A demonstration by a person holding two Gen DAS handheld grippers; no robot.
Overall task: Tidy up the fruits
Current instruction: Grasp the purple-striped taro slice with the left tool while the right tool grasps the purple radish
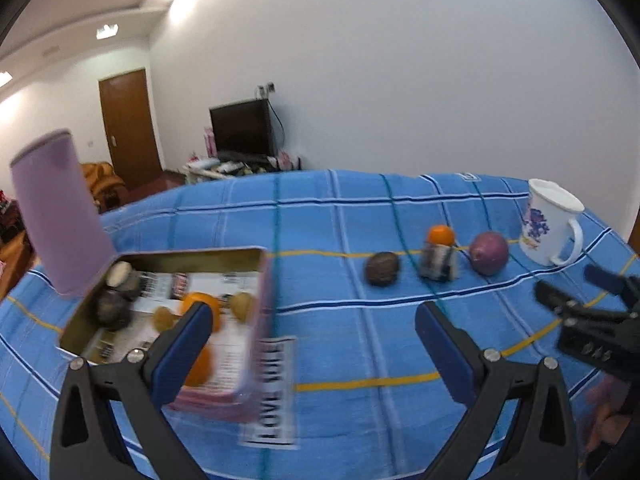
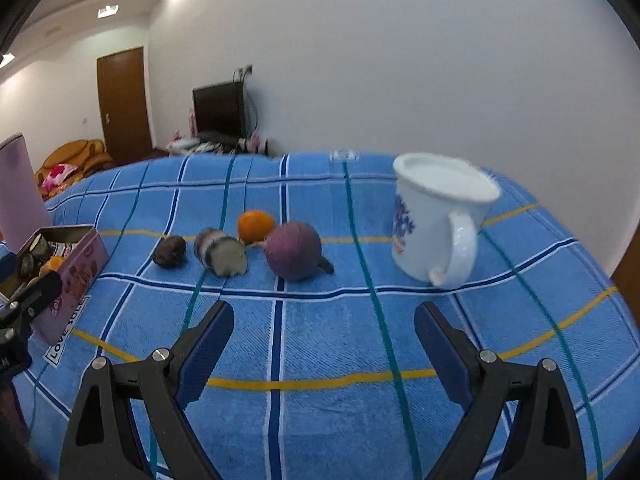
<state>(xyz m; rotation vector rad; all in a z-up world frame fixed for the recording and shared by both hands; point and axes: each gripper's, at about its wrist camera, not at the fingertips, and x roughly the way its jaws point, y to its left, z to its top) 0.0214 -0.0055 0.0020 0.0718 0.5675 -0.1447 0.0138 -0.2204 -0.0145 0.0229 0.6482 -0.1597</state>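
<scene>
Both tools gape, holding nothing: the left tool (image 1: 314, 326) hangs over the open tin (image 1: 262, 280) of fruit; beyond the right tool (image 2: 324, 326), 4 fruits line the blue cloth, purple fruit (image 2: 294, 250) nearest, beside a mug (image 2: 436, 220).

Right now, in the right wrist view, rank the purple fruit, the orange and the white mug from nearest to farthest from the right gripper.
1. Purple fruit, ahead, slightly left of the right gripper.
2. White mug, ahead to the right.
3. Orange, behind the row of fruit, left.
</scene>
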